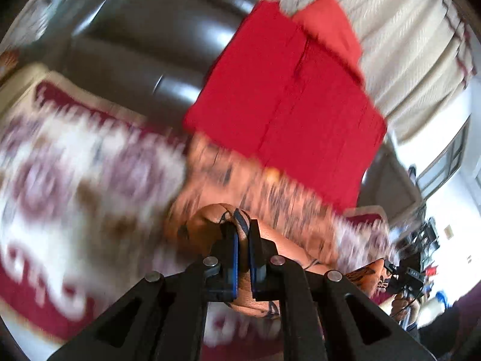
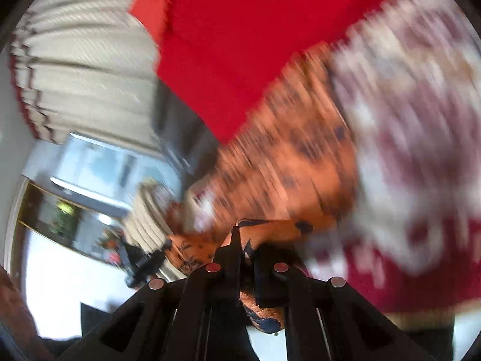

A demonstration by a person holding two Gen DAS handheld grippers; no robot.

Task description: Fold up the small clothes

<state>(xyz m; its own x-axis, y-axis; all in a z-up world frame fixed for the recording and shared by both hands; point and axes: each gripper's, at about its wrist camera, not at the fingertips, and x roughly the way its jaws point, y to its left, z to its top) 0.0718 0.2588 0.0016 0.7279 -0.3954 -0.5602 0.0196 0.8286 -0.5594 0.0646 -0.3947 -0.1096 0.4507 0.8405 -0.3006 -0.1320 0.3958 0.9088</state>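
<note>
Left tool (image 1: 244, 234): fingers pressed together on a bunched fold of orange garment (image 1: 270, 198) with a dark print; cloth wraps over and between the blue-edged pads and runs on below them. From the pinch the orange garment stretches off to the right, toward the right tool (image 1: 402, 276), seen small at the right edge with a corner of the same cloth at its tip. Just beyond the orange cloth lies a folded red garment (image 1: 285, 105), flat, its near edge overlapping or touching the orange one; heavy blur, cannot tell which. Both rest on a maroon-and-white patterned cover (image 1: 75, 180); a dark glossy leather seat (image 1: 144, 60) and pale curtain (image 1: 405, 45) lie behind. Right wrist view: right tool (image 2: 246, 240) closed, pinching the orange garment (image 2: 285, 150) at its edge, fabric hanging down between the fingers. The garment spreads up and away from the tips, blurred. Red garment (image 2: 240, 45) lies beyond it; patterned cover (image 2: 415, 135) to the right, curtain (image 2: 84, 75) to the left.
</note>
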